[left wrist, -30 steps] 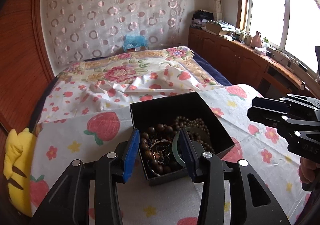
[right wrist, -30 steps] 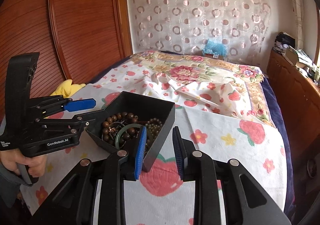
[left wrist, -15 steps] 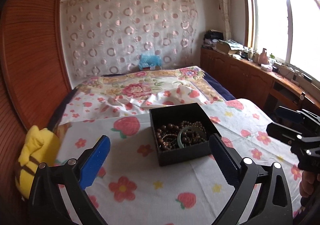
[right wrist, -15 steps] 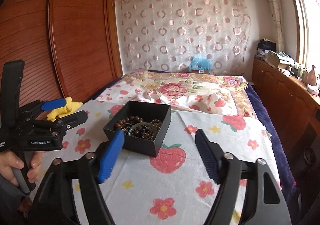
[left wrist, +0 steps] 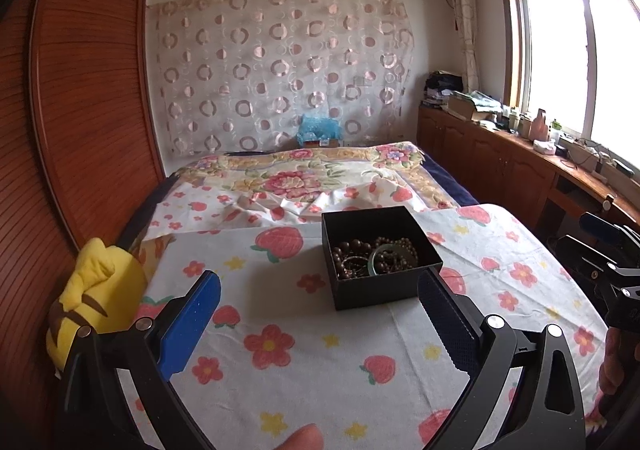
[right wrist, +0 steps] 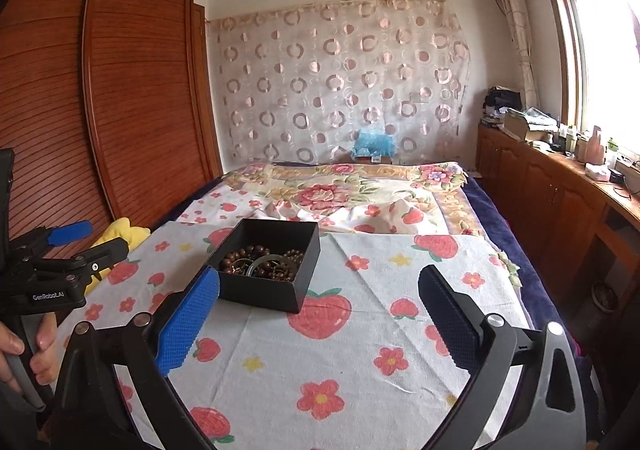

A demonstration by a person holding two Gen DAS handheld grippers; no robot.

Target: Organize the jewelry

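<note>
**Open box of beads waits between 2 spread tongs**

The black box (left wrist: 382,256) sits on the strawberry-print cloth (left wrist: 304,354) spread over the bed, lid off, well apart from both tools. Inside lies a tangle: strands of dark wooden beads (left wrist: 350,252), a pale green bangle (left wrist: 380,256), and what looks like thin metal hoops, too small to sort out one from another.

The left tongs (left wrist: 320,322) are spread wide and hold nothing; the right tongs (right wrist: 320,314) are likewise wide apart and empty. Each hangs back from the box, above the cloth.

Handling, as a judgement: the box looks like light card, stiff enough at the walls but apt to slide on the cloth if nudged, so 1 tool may need to steady a wall while the other lifts. The bead strands are limp and will drape and snag on their neighbours; pinch across a few beads near the top of the pile, then lift slowly. The bangle is rigid, smooth and probably brittle, so grip across its rim where it stands clear of the beads, firmly enough that it cannot slip, and keep it low over the soft bed.
</note>
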